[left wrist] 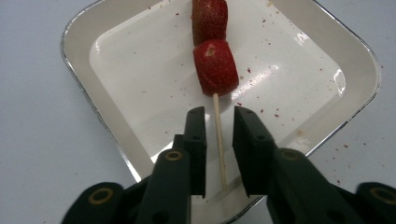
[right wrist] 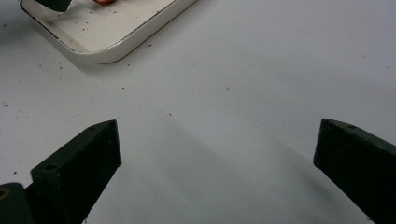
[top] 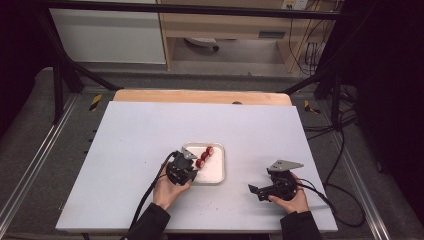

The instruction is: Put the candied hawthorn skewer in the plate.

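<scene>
High view: the left gripper [top: 192, 161] sits at the tray [top: 218, 176], where the skewer [top: 204, 156] lies; the right gripper [top: 256, 190] rests well apart on the table [top: 125, 140].

Left gripper view: jaws slightly open, stick [left wrist: 219, 140] between them, untouched; 2 red pieces above.

Right gripper view: jaws wide open, holding nothing.

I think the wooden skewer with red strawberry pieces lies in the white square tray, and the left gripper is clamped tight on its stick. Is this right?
Not quite. The left gripper is open: in the left gripper view the wooden skewer with red strawberry pieces passes between the jaws with gaps on both sides. It does lie in the white square tray.
</scene>
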Demonstrator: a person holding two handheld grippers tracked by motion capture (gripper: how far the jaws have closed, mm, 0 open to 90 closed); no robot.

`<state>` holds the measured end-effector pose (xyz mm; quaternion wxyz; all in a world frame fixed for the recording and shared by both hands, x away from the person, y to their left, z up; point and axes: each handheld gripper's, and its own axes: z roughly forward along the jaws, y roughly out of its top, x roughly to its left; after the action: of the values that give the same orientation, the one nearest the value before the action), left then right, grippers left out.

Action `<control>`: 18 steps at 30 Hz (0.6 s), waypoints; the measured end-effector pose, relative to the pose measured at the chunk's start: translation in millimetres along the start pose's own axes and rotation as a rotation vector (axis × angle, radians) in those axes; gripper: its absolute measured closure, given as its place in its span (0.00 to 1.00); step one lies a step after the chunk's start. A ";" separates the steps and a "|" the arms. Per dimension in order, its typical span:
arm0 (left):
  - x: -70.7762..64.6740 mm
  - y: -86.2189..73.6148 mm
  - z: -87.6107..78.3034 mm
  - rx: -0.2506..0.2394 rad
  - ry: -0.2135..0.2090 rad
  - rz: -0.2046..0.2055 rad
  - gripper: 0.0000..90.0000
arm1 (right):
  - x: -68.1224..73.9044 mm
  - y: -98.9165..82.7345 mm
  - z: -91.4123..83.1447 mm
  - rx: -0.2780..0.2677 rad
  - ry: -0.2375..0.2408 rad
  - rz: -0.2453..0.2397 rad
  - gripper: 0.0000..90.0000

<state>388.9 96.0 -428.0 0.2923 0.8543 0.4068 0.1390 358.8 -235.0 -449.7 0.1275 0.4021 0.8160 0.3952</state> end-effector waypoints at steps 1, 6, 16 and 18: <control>0.6 0.0 -1.4 -0.005 0.006 0.001 0.75 | -0.2 0.0 0.1 -0.003 -0.002 -0.001 0.02; 3.4 0.8 -8.6 -0.011 0.010 0.026 0.57 | -0.5 0.4 -0.7 -0.007 0.000 0.002 0.02; 11.8 -3.7 -25.4 0.005 -0.076 0.074 0.30 | -0.6 0.8 -2.2 -0.010 -0.003 0.006 0.01; 15.0 -7.6 -30.6 0.007 -0.085 0.086 0.25 | -0.9 0.9 -2.5 -0.011 -0.004 0.003 0.01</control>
<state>379.1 123.3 -408.5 0.3004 0.8771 0.3572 0.1135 358.6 -236.8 -447.5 0.1307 0.4034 0.8129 0.3992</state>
